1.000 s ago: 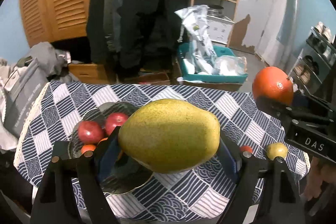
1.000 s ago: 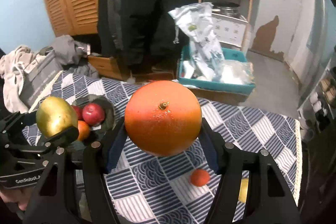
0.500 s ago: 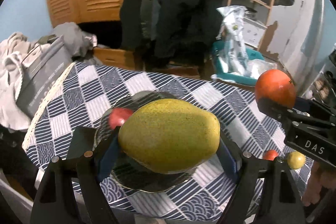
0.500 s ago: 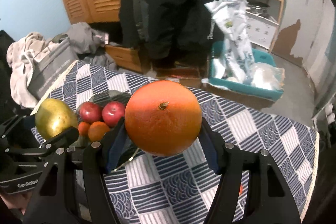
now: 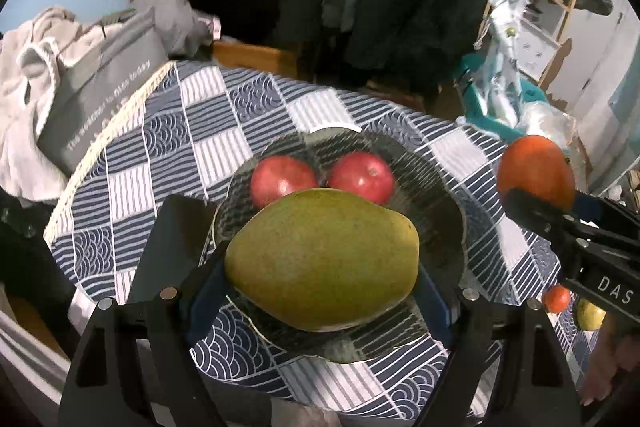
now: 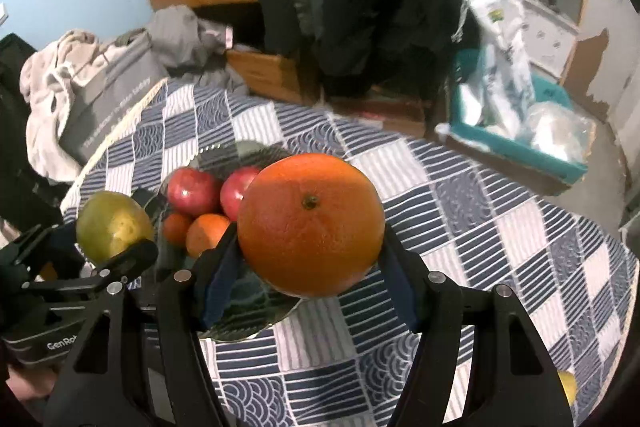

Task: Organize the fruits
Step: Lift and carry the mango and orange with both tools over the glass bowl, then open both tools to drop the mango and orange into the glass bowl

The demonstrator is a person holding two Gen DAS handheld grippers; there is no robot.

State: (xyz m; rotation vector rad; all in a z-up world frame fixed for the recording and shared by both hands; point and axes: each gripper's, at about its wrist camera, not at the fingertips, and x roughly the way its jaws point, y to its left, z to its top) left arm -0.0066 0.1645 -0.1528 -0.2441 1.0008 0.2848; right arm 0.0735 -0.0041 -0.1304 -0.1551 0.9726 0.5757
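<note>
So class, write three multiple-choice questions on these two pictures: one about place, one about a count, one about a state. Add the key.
1. Where do the red apples lie?
A. in the glass bowl
B. in the teal crate
C. on the bare cloth

2. How many red apples are there?
A. one
B. two
C. four

3. What is the left gripper doing?
A. hanging empty
B. gripping the green mango
C. gripping the big orange

Key: 1 A, both sit inside the bowl's rim; 2 B, two side by side; 3 B, its pads press the mango's ends, while the right gripper grips the orange.
</note>
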